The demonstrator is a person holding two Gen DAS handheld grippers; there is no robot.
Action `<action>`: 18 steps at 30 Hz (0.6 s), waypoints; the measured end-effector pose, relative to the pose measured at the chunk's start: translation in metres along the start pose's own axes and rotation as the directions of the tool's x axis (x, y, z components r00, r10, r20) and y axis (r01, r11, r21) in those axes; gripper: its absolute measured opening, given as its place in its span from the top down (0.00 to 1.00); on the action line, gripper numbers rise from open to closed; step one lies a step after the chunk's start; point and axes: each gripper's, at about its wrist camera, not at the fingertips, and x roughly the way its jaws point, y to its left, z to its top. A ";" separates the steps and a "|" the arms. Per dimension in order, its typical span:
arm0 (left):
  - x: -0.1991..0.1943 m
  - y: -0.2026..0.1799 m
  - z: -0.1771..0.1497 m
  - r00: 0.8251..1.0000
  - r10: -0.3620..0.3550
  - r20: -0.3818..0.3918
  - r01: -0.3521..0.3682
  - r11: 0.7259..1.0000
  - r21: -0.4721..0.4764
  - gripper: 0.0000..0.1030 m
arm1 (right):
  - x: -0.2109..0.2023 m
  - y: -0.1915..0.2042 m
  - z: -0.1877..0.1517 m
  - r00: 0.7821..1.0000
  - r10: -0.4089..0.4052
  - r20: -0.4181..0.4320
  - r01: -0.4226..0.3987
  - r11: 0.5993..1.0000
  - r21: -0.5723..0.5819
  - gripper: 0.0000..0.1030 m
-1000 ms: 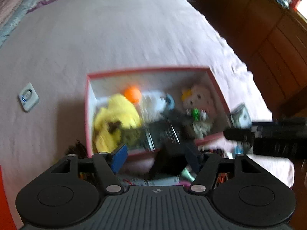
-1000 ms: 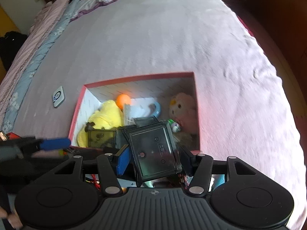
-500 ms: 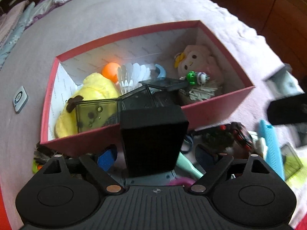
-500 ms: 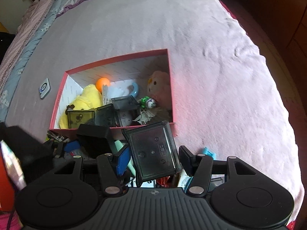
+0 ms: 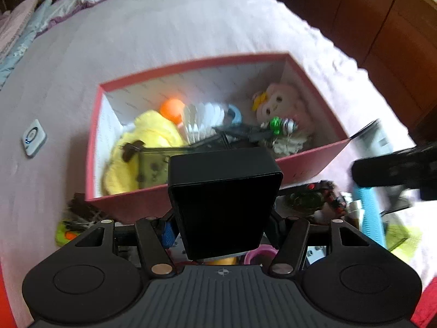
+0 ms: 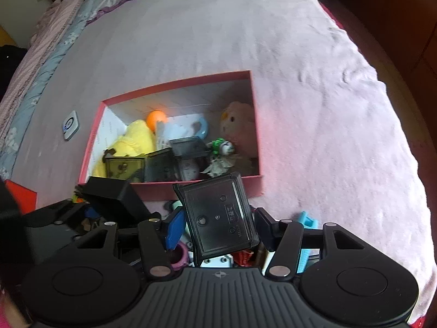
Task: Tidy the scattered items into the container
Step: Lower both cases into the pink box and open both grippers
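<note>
**Two cases held short of the red box**

A black box is clamped between the jaws of the left gripper, just before the near wall of the red container on the pink bedspread. A dark translucent case is gripped by the right gripper, also short of the near wall. Inside the container, a yellow plush, an orange ball and a pink plush are seen. More scattered items are left beneath both grippers.
</note>
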 end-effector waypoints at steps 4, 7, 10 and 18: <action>-0.024 0.012 0.008 1.000 -0.008 0.025 0.009 0.999 -0.035 0.41 | -0.001 0.010 0.003 1.000 0.018 0.004 -0.017 1.000 -0.018 0.44; -0.037 0.021 0.018 0.999 -0.001 0.044 0.003 0.998 -0.055 0.41 | -0.001 0.017 0.008 1.000 0.030 0.010 -0.029 0.999 -0.023 0.44; -0.044 0.030 0.031 0.998 0.003 0.062 0.002 0.997 -0.080 0.41 | -0.001 0.022 0.015 0.999 0.040 0.017 -0.040 0.999 -0.025 0.44; -0.040 0.041 0.064 0.994 0.013 0.105 0.001 0.992 -0.126 0.41 | -0.002 0.030 0.033 0.998 0.045 0.039 -0.043 0.997 -0.057 0.44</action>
